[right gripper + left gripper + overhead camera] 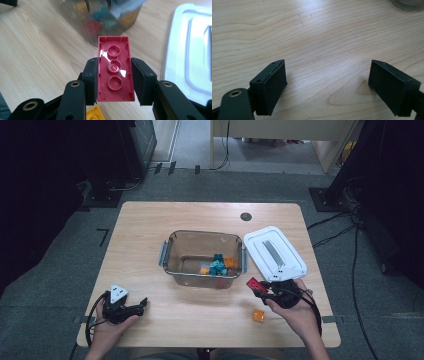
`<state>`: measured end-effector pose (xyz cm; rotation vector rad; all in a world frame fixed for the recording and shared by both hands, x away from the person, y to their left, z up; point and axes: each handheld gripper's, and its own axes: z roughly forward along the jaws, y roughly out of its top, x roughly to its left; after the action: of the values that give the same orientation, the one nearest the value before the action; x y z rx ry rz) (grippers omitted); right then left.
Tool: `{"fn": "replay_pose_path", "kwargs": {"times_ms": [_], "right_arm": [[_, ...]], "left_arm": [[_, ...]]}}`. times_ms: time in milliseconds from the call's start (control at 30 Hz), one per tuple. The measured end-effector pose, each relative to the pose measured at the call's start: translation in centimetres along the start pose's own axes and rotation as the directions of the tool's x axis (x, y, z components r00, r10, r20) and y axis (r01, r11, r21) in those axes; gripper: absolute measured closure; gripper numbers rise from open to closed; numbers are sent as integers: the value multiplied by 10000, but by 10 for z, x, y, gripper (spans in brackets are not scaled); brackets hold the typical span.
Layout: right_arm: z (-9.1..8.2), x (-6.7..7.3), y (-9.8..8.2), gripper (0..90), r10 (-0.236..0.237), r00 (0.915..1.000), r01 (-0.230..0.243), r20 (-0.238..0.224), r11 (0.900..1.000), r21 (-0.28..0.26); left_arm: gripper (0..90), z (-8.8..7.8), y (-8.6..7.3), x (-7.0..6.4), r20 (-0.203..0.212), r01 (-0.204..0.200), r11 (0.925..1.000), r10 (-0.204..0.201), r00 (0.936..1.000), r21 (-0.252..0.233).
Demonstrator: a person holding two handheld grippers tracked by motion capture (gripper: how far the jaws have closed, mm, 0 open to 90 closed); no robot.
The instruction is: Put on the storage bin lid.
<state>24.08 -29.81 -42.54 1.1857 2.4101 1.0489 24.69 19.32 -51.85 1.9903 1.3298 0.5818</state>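
A: Item 1, right tongs [113, 82]?
B: Clamped on red brick [115, 68], pads on its two long sides, underside w/ three round tubes facing the camera. In high view the right tongs [261, 289] sit just off the front-right corner of the clear tub [202, 257], brick [254, 284] off the worktop [150, 225], near the tub wall.

A: Item 2, left tongs [327, 87]?
B: Apart, wide gap, nothing betw. them, bare wood beneath. High view: left tongs [142, 304] at front-left of worktop, held in left hand [111, 322], well apart from tub.

A: Item 3, tub contents?
B: Teal bricks [217, 266] in a cluster at right end, orange bricks [229, 262] beside them. Exact count: can't tell.

A: Item 4, lid?
B: White lid [275, 252] flat on worktop, just right of tub, turned at an angle.

A: Item 5, loose pcs?
B: One orange brick [258, 315] on worktop near front edge, just beside right hand [295, 312]. Right gripper view shows a yellow-orange brick [96, 113] below the tongs.
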Motion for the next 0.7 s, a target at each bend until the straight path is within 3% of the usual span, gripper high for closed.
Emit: {"fn": "replay_pose_path", "kwargs": {"times_ms": [433,700], "right_arm": [[-24,0,42,603,-538,9985,537,-53,9983,-225],[-18,9,72,603,-965,9951,957,-233,9948,-357]], "left_arm": [[146,0,0,0,3,28,10000,-28,10000,-15],[147,0,0,0,-1,12,10000,-12,10000,-12]]}}
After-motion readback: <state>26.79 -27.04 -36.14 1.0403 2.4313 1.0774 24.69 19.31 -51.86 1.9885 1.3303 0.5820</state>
